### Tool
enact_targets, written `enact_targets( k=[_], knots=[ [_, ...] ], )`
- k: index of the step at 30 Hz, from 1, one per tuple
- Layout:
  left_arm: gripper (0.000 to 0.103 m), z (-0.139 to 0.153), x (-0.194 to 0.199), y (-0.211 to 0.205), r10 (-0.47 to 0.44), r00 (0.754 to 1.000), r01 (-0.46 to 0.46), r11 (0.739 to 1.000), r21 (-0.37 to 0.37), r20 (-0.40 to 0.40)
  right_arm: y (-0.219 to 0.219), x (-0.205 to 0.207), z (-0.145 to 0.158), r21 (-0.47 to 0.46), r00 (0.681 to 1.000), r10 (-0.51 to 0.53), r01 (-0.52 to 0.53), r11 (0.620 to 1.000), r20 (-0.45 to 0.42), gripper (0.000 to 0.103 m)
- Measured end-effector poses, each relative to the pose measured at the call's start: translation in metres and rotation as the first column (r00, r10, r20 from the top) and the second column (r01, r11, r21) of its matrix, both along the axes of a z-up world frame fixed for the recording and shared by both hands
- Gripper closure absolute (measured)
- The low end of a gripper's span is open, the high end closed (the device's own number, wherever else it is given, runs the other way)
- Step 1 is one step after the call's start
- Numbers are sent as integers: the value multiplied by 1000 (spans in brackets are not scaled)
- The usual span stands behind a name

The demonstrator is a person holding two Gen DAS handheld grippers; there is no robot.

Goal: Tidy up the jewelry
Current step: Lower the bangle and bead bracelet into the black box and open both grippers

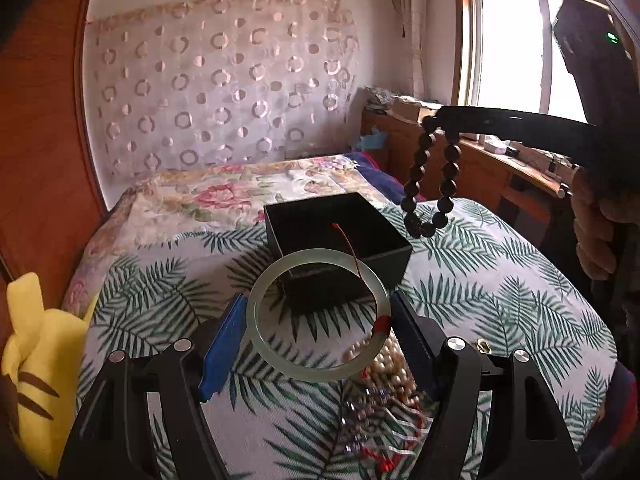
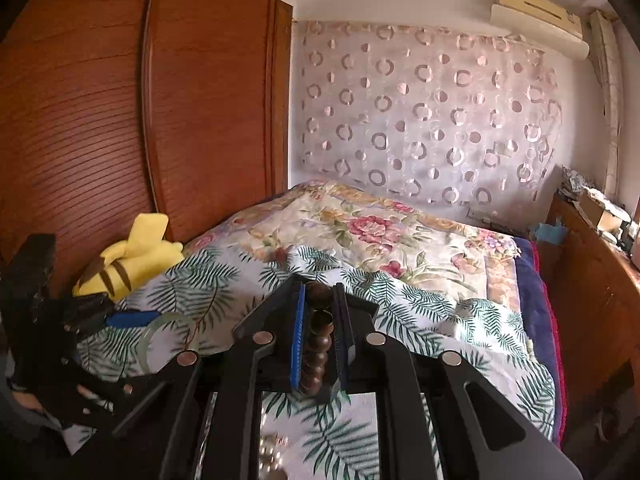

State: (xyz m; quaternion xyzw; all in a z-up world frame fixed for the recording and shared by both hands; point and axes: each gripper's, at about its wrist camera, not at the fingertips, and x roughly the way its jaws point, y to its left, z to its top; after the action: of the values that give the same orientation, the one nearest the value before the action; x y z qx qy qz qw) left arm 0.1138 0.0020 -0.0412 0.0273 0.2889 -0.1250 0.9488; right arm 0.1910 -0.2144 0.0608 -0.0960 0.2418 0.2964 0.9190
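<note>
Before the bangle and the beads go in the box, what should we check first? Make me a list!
1. Box open on top: ok.
2. Bangle held between left gripper fingers: ok.
3. Bead bracelet pinched in right gripper: ok.
4. Beads hanging directly above box: not ok, they hang off to its right.
5. Red string clear of box edge: cannot tell.
</note>
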Motion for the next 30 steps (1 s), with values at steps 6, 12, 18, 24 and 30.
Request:
enact_targets(
  k=[6,12,18,24,30],
  knots=[
    [34,4,17,-1,5,1000,-5,1000,-2,7,13,32,-17,-12,998,-6,5,1000,-68,88],
    [34,2,40,-3,15,1000,-15,1000,3,2,24,49,-46,-40,990,-20,14,999,-142,88],
    [34,-2,58,-6,17,1000,-16,1000,5,-16,24,56,-70,-38,976,-26,19,999,-215,88],
    [34,-2,73,-12,8,1000,-8,1000,9,-28,19,57,-78,-32,970,-27,20,999,-241,87],
    [34,-7,90,-15,19,998,-19,1000,14,-52,10,54,-77,-11,968,-34,32,999,-247,63]
  ],
)
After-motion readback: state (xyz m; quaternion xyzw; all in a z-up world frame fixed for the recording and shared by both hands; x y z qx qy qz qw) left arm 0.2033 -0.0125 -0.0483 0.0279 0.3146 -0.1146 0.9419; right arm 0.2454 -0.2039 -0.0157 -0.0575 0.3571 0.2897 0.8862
